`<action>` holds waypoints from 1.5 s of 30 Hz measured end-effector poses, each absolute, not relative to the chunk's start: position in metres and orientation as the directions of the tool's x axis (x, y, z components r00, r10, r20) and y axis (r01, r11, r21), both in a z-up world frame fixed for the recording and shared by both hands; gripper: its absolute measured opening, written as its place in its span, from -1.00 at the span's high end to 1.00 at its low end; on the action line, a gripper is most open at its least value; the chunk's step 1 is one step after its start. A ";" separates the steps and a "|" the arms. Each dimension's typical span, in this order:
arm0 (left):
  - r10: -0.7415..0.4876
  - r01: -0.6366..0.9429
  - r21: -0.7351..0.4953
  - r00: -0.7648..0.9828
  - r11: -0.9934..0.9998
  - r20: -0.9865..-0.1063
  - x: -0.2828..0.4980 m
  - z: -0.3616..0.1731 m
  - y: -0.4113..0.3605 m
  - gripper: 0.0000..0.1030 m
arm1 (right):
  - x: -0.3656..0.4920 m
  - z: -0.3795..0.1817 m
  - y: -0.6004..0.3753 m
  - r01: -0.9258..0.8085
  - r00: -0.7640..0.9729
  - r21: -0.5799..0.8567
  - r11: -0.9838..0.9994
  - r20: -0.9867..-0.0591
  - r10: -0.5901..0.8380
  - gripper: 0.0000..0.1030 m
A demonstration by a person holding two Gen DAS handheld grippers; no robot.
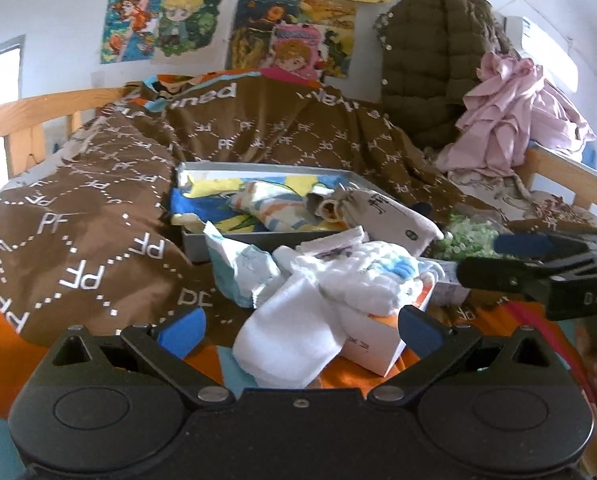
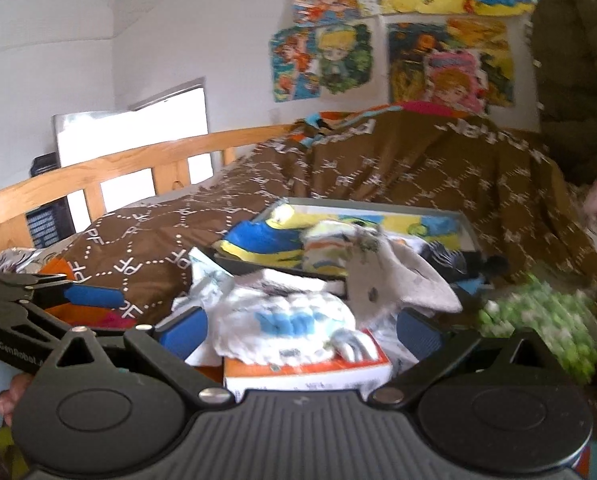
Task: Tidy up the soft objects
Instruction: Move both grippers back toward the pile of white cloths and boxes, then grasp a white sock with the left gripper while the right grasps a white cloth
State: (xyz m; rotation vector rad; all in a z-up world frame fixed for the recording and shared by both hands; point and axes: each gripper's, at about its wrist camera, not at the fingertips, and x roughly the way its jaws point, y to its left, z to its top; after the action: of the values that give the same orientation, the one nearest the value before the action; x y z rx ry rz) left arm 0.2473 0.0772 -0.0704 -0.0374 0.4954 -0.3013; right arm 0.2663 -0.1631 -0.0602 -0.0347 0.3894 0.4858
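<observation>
A pile of soft things lies on the brown quilt. My left gripper (image 1: 300,328) is open, and a plain white sock (image 1: 290,340) lies between its fingers without being pinched. Behind it rests a fluffy white sock with a blue patch (image 1: 378,276) on a white and orange carton (image 1: 378,356). My right gripper (image 2: 300,332) is open too, straddling that fluffy sock (image 2: 290,320) and the carton (image 2: 306,372). A grey sock (image 2: 394,276) hangs over the near edge of a grey tray (image 1: 202,248) that holds a blue and yellow cloth (image 1: 202,204) and a striped sock (image 1: 274,204).
A crinkled plastic packet (image 1: 238,268) lies left of the pile and a green fluffy item (image 1: 466,240) to its right. Wooden bed rails (image 2: 110,176) border the bed. An olive quilted jacket (image 1: 430,64) and pink cloth (image 1: 506,112) sit at the back right.
</observation>
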 end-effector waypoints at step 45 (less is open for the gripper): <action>-0.362 0.267 -0.244 0.717 0.932 -0.596 0.287 -0.107 0.082 0.70 | 0.319 -0.083 -0.126 -0.569 0.696 0.024 0.822 -0.518 0.497 0.02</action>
State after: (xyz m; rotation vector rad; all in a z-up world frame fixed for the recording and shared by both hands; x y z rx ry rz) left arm 0.2866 0.0821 -0.1074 -0.1443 0.6885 -0.3492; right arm 0.3193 -0.1257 -0.0833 -0.1418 0.5355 0.5967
